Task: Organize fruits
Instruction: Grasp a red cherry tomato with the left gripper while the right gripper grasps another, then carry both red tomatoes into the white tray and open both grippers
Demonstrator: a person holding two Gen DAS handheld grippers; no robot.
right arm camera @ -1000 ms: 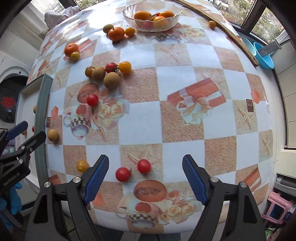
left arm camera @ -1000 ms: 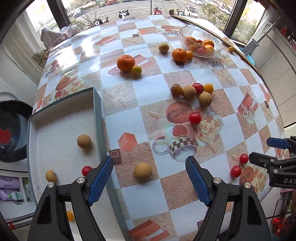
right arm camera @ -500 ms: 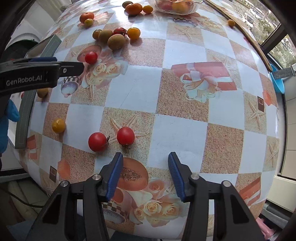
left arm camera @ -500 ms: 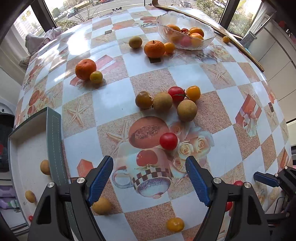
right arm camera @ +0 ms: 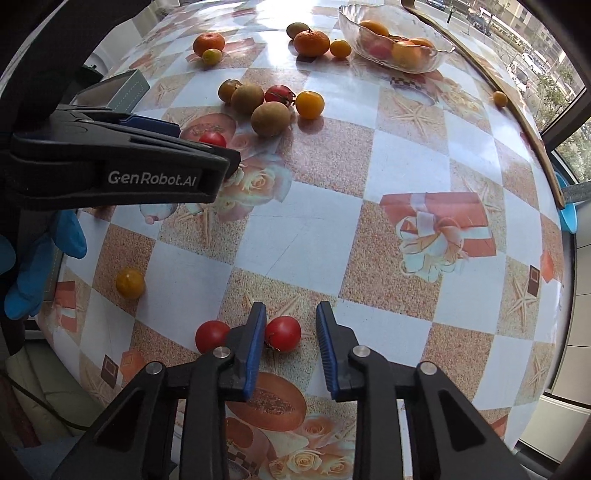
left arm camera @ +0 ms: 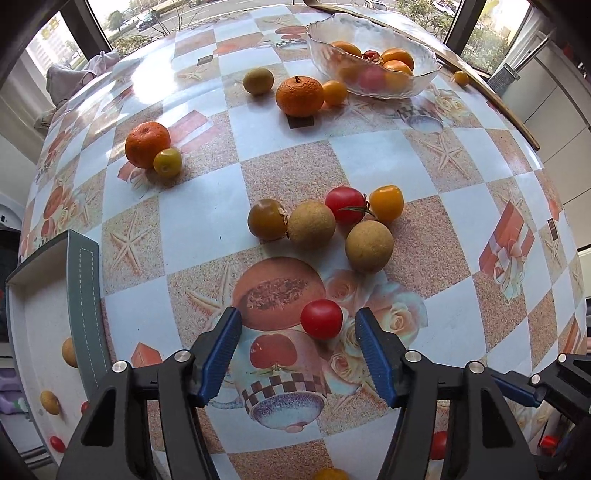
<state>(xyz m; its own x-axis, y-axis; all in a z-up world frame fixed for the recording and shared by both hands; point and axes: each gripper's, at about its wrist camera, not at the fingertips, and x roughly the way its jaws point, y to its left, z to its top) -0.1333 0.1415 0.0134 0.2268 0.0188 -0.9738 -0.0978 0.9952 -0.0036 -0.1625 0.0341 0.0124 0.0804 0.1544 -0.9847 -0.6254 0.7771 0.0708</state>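
Glossy tablecloth [left arm camera: 280, 166], probably plastic; clear glass bowl [left arm camera: 373, 48].

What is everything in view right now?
Bowl: one, clear, far side, fruit inside.
Mandarins: two, orange, far half.
Red tomatoes: four loose, mid-table to near edge.
Yellow fruit: five, scattered.
Brown fruit: four, three mid-table, one by the far mandarin.
Tray: one, grey-rimmed, left edge, small fruit inside.
Hand: blue-gloved, behind left claw.
Left claw, right claw: black, blue pads, jaws just closing, a red tomato between each, not gripped.

Bright window daylight, tabletop [left arm camera: 207, 92] glare, fisheye-warped edges.
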